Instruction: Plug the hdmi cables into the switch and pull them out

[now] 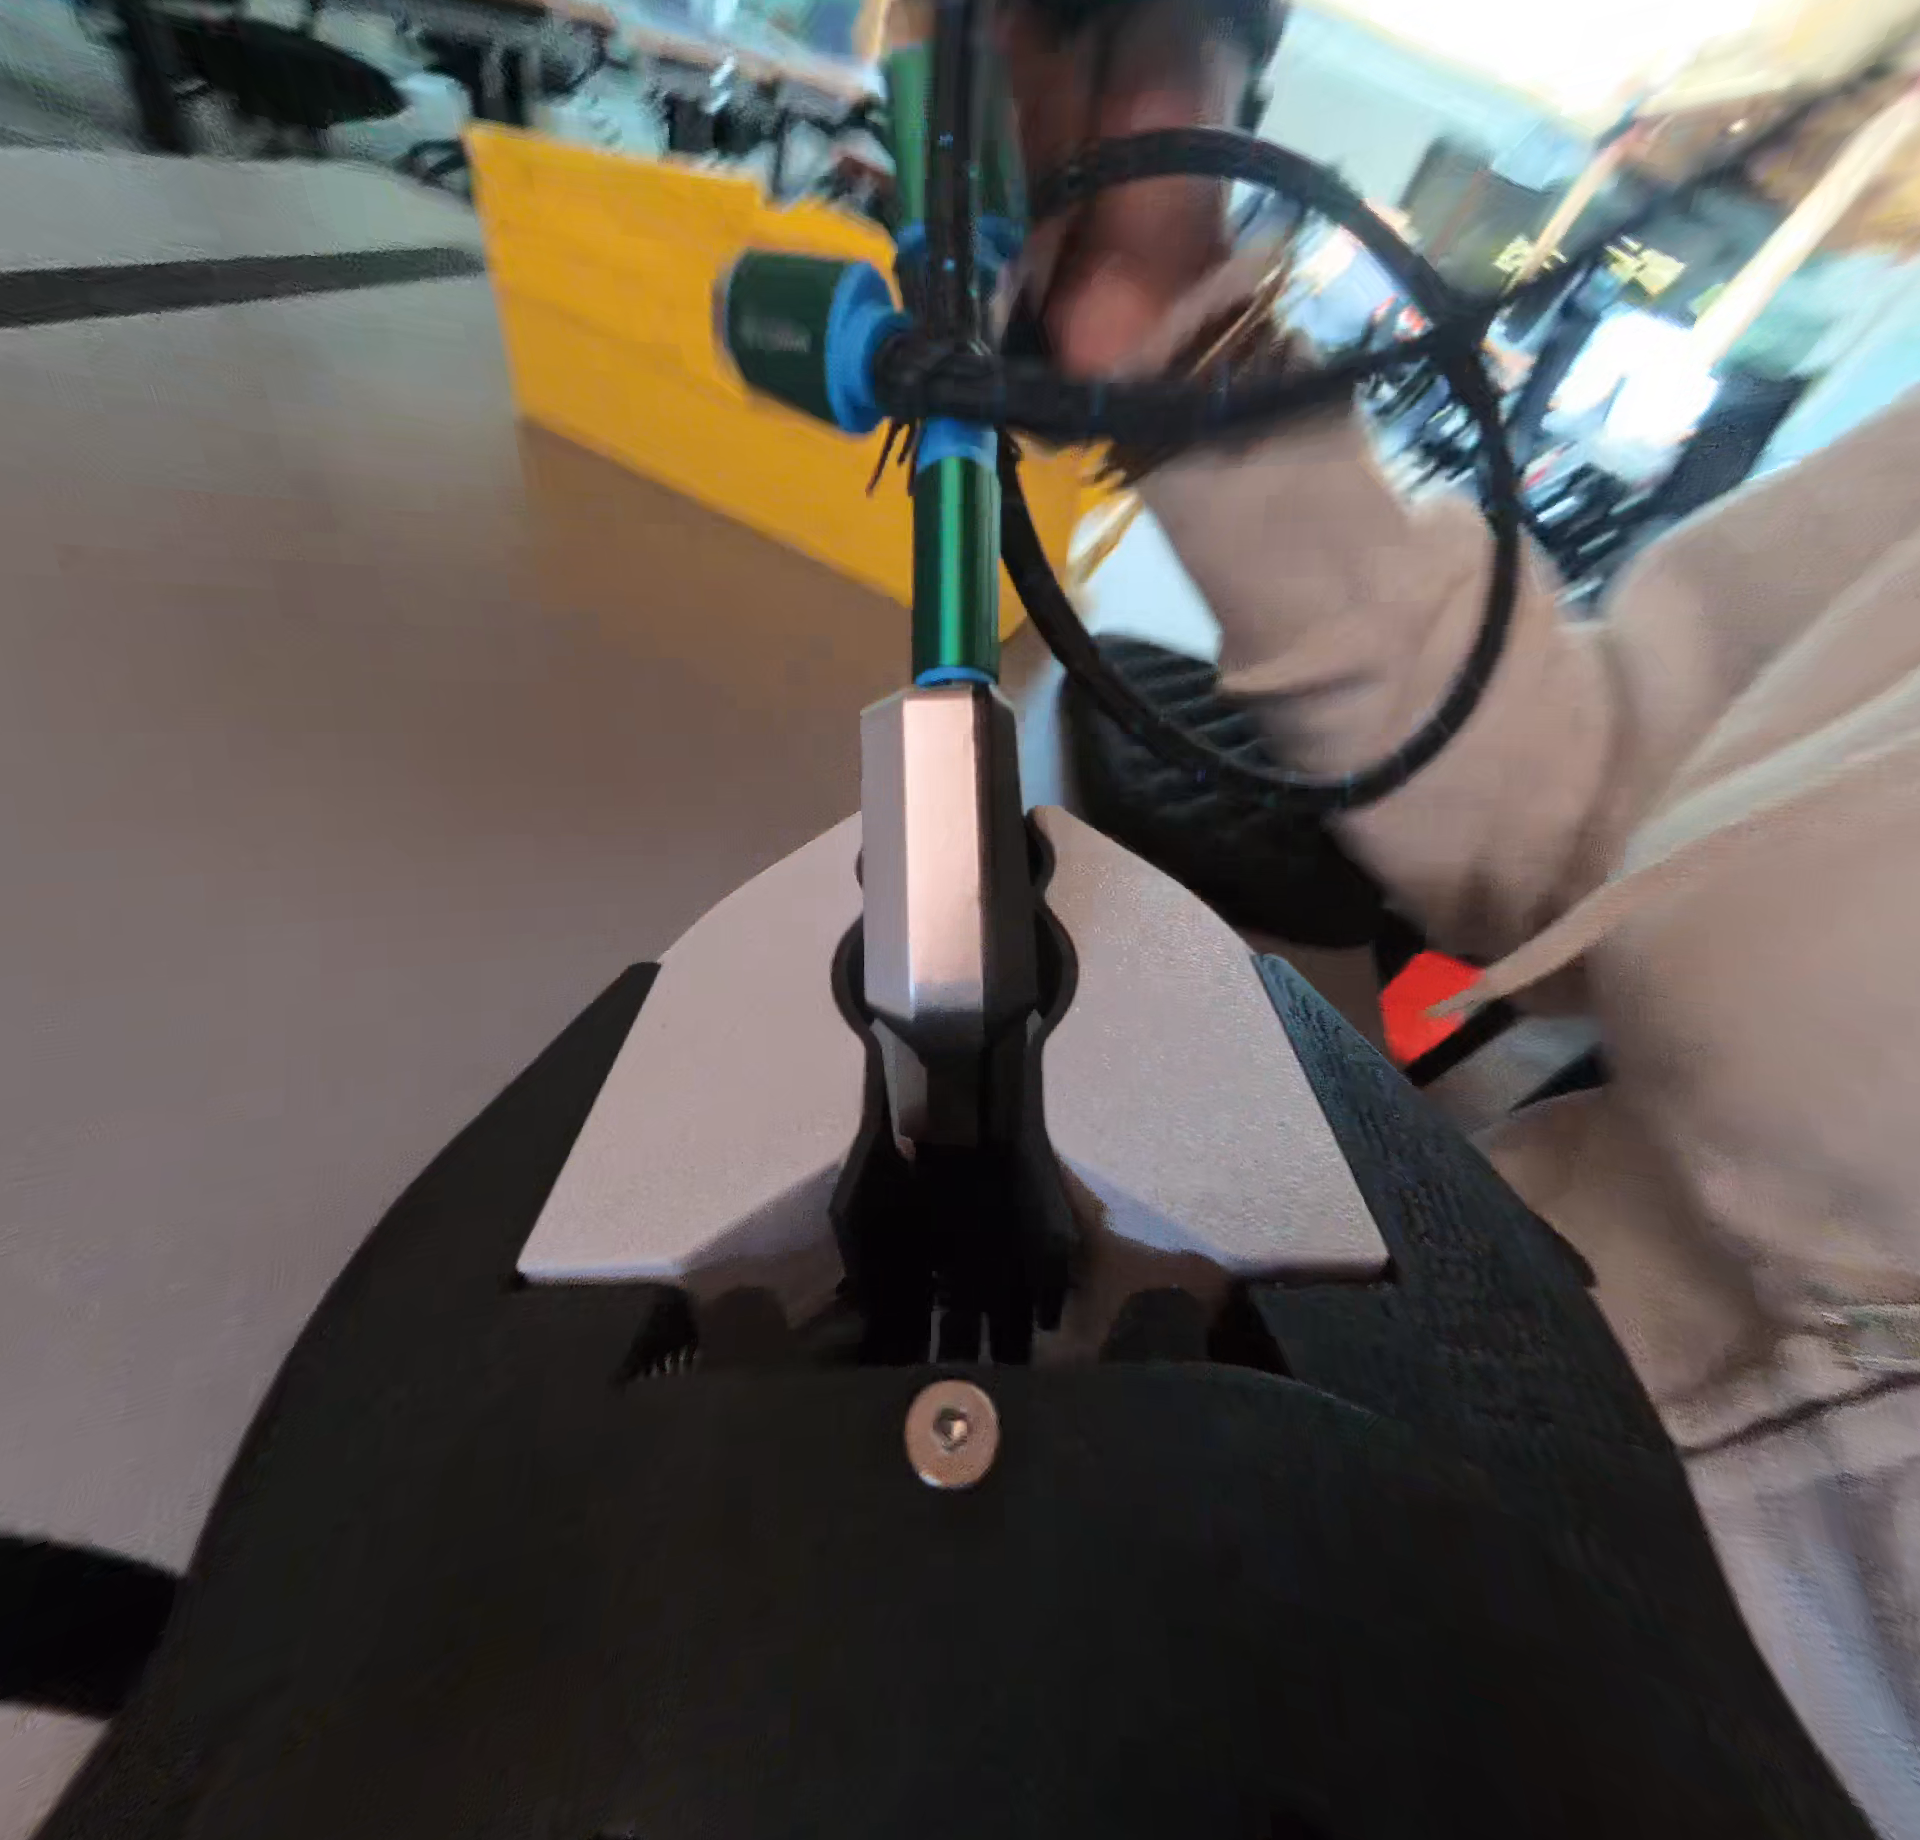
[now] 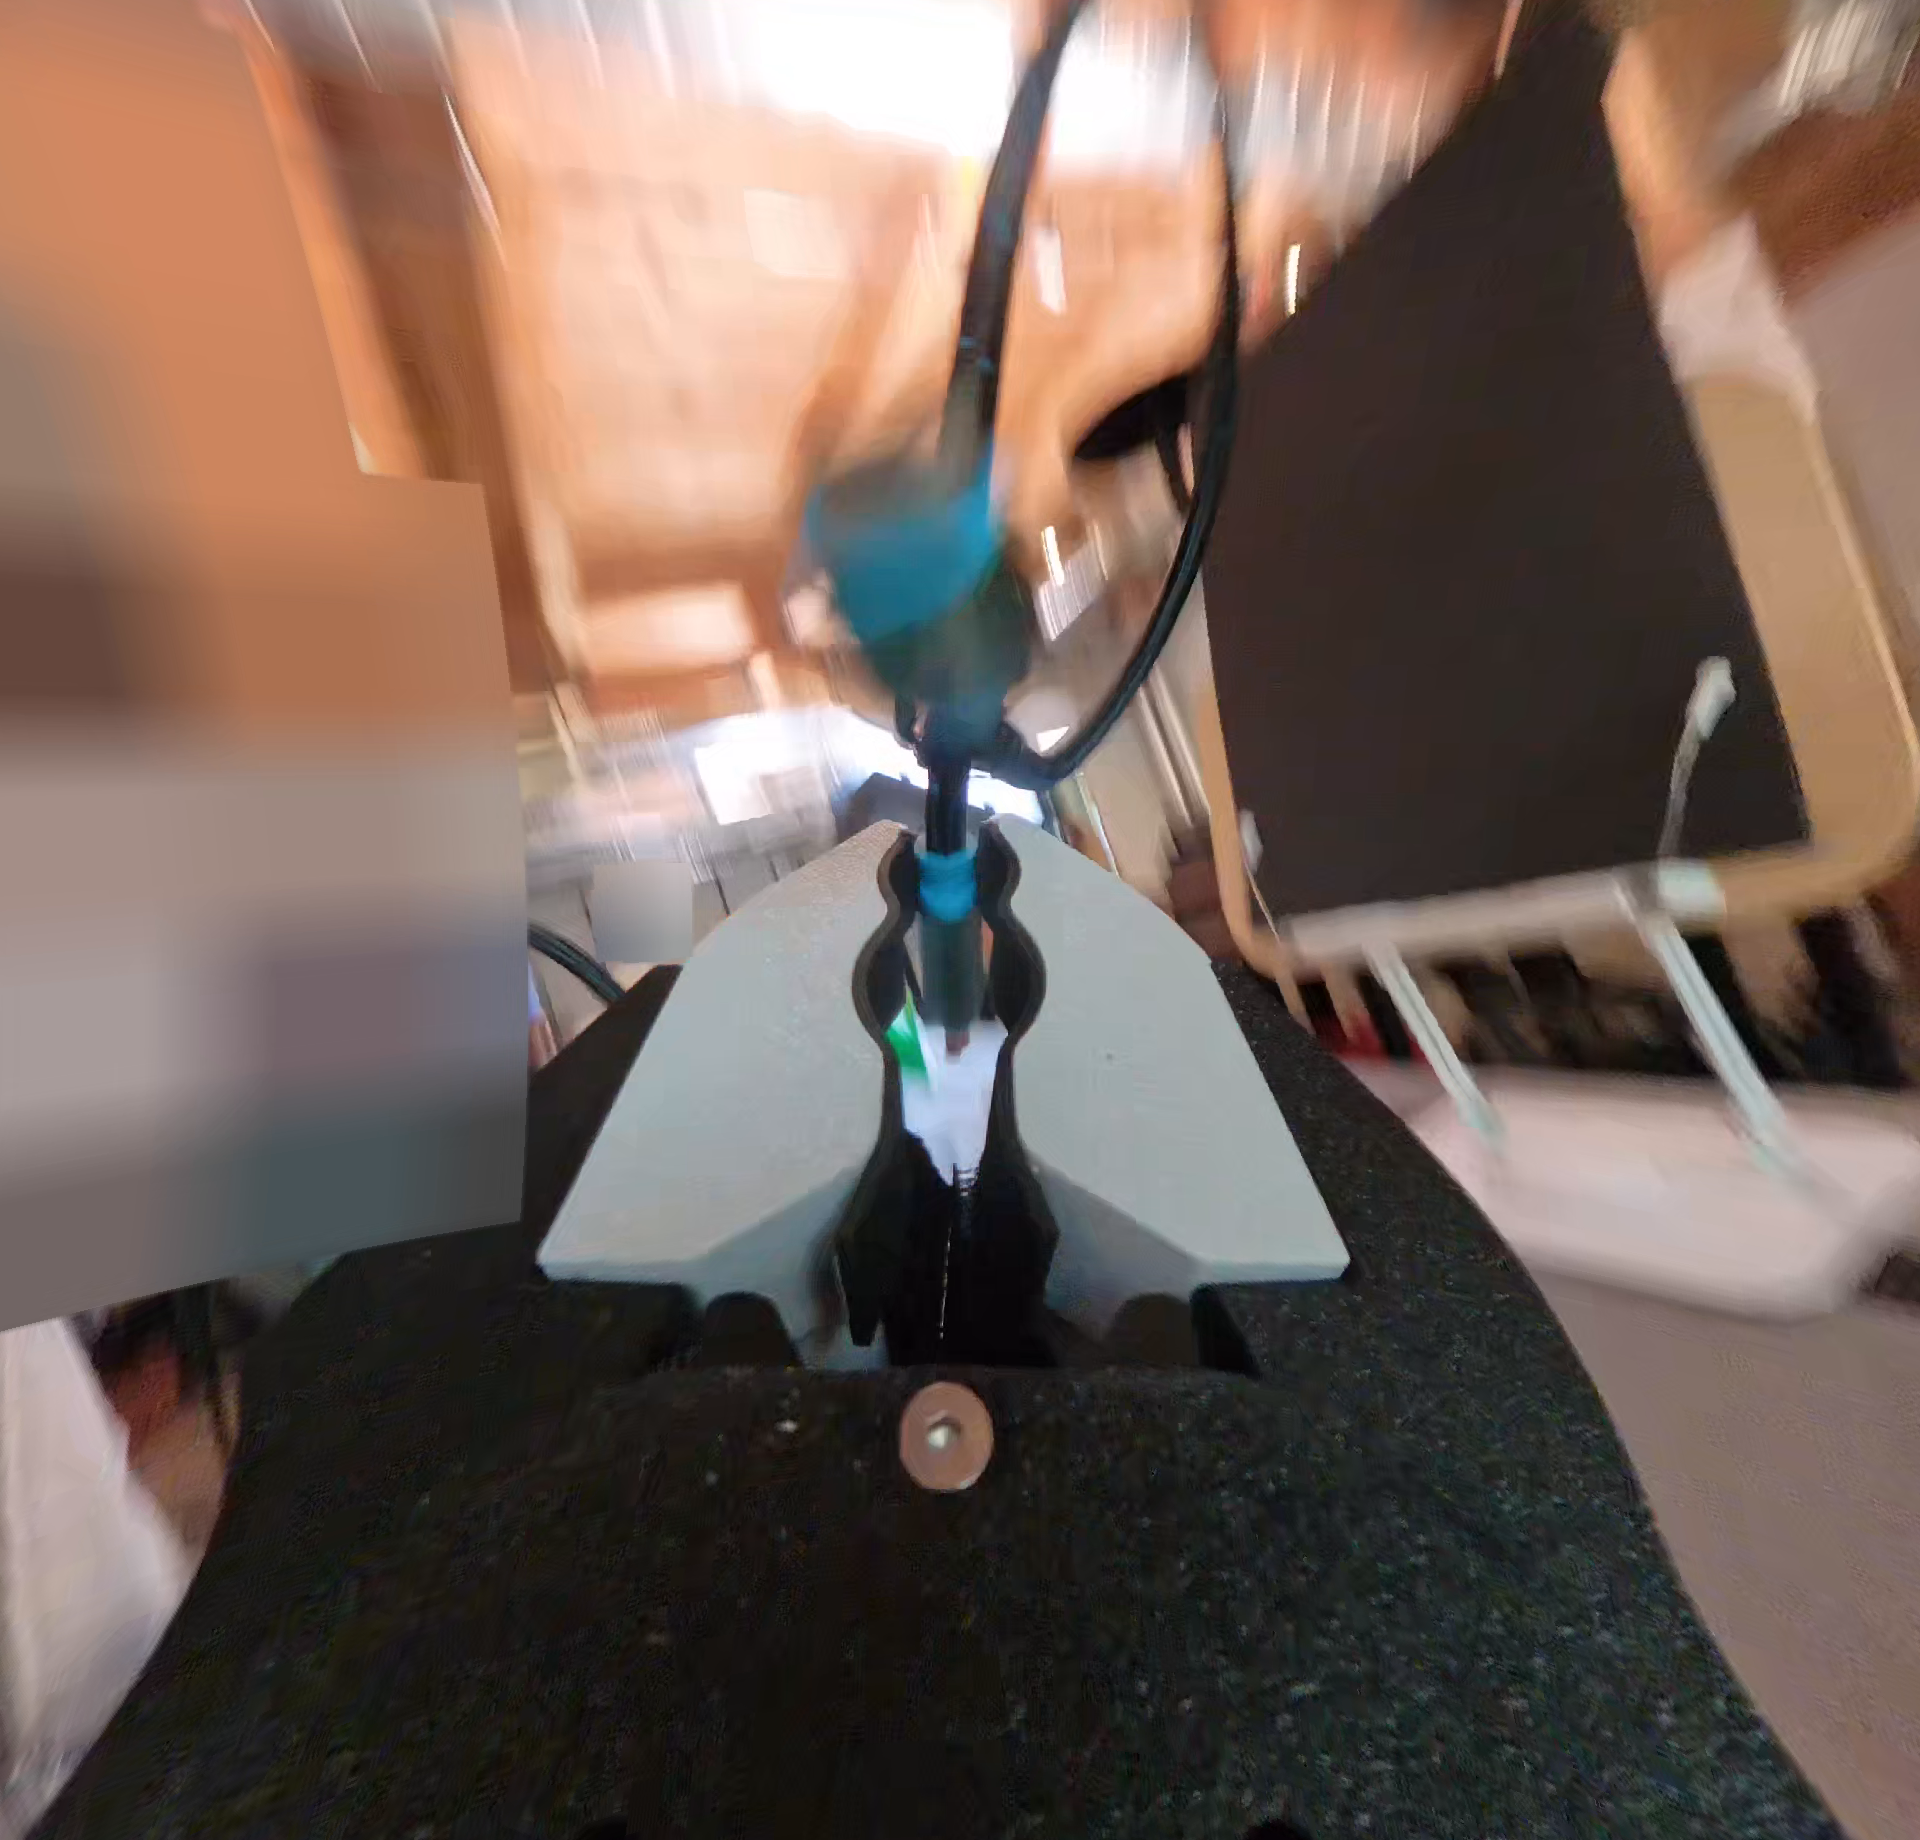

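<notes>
My left claw [image 1: 951, 917] is clamping a silver HDMI plug [image 1: 925, 876] above the desk [image 1: 312, 699]. My right claw [image 2: 945, 917] is pinching the green, blue-ringed cable end [image 2: 948, 933].

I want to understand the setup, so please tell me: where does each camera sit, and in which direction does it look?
Left wrist view: sits on the left gripper, looks forward along its fingers, shut on a silver switch; a beige sleeve shows.
Right wrist view: sits on the right gripper, looks upward along fingers shut on a green cable plug; heavy blur, no hand visible.
Shared: the black HDMI cable with green-and-blue ends.
</notes>
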The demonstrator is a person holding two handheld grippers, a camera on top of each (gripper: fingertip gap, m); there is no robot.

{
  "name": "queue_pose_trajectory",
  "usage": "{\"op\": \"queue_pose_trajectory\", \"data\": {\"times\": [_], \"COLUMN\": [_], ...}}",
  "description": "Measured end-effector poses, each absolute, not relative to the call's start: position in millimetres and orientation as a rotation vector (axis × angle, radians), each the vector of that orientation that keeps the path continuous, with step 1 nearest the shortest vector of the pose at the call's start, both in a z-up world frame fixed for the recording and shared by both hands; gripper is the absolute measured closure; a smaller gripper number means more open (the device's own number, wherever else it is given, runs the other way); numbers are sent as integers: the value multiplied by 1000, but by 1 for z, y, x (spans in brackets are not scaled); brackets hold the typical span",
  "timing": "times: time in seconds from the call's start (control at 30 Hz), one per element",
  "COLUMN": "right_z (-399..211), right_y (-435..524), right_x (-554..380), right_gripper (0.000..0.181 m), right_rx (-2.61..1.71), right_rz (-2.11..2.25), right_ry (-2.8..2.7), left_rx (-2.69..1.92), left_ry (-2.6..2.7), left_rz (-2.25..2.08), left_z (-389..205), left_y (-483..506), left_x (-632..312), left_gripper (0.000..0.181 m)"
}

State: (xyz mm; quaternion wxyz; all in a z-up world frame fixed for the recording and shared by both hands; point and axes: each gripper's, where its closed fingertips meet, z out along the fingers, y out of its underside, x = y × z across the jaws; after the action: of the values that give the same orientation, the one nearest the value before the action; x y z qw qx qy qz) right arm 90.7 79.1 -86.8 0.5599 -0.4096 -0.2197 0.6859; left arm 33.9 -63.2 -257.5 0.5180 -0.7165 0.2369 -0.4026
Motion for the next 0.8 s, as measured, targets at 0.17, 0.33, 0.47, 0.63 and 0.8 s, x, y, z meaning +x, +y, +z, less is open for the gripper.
{"op": "queue_pose_trajectory", "data": {"times": [0.17,0.33,0.47,0.63,0.8], "right_z": [-96,-76,-70,-85,-102], "right_y": [56,50,65,90,105], "right_x": [101,126,165,215,243], "right_gripper": [170,170,170,170,170], "right_rx": [-1108,-1130,-1241,-1347,-1401], "right_rz": [1570,1439,1225,1201,1203], "right_ry": [-658,-657,-626,-394,-258], "left_rx": [-1496,-1381,-1356,-1292,-1301], "left_ry": [437,324,294,264,251], "left_rz": [-1097,-1094,-1085,-1125,-1120], "left_z": [-219,-201,-197,-187,-187], "left_y": [-63,-62,-63,-67,-67], "left_x": [17,-1,-5,-10,-12], "left_gripper": [159,159,159,159,159]}}
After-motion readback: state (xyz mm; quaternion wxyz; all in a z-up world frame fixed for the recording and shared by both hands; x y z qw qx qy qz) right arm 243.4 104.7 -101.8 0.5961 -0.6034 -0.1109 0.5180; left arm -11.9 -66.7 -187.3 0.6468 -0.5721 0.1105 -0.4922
